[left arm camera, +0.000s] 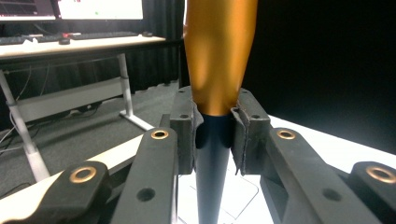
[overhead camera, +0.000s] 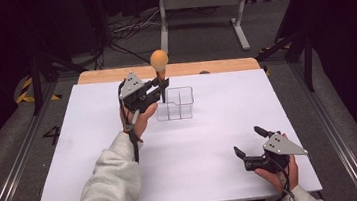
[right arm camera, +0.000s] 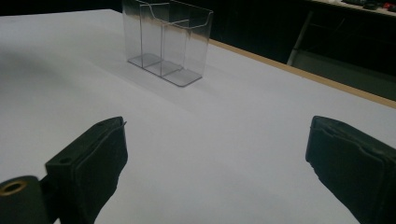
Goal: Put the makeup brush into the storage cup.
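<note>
Black fingers (left arm camera: pixel 252 130) of my left gripper (overhead camera: pixel 157 86) squeeze the brush (overhead camera: pixel 159 62), orange end up, just above the clear box (overhead camera: pixel 175 103) near the worktop's (overhead camera: pixel 72 157) far edge. Next, I think, lower it straight in. Right gripper (overhead camera: pixel 249 142) waits, fingers wide.

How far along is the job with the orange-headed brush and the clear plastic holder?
Done: the left gripper has the orange-topped, dark-handled brush clamped upright in its jaws, lifted off the white table. In hand: it hangs beside the clear plastic compartment holder, apparently for placing inside. Left: lowering it in and letting go. The right gripper rests open on the table.
</note>
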### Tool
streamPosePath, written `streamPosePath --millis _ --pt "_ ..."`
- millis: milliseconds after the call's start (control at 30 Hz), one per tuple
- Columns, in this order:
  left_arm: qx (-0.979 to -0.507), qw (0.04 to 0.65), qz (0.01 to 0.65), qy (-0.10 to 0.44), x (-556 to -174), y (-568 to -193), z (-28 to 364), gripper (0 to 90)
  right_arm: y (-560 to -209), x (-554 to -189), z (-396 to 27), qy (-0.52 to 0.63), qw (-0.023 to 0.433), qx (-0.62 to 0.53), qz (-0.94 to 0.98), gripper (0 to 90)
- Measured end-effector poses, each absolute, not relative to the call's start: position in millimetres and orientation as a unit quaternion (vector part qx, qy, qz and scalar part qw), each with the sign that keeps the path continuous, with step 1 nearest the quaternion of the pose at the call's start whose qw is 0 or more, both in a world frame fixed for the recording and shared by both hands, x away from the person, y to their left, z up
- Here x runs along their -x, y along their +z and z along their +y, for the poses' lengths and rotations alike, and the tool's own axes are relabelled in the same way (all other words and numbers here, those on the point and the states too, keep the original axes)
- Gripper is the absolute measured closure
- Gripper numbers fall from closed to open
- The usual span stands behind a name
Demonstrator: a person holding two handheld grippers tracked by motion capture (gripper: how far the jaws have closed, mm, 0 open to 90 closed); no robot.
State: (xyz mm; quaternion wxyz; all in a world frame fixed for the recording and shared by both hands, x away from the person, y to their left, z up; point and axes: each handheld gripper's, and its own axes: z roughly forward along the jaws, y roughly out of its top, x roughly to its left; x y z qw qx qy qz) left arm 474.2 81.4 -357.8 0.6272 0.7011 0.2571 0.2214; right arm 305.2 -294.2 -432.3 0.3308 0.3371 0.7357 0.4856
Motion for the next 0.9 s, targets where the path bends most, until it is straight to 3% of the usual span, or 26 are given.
streamPosePath --millis 900 --pt "-0.712 0.614 0.254 0.228 -505.2 -364.6 25.5 73.2 -431.5 -304.2 -296.5 0.491 0.33 -0.335 0.733 6.1"
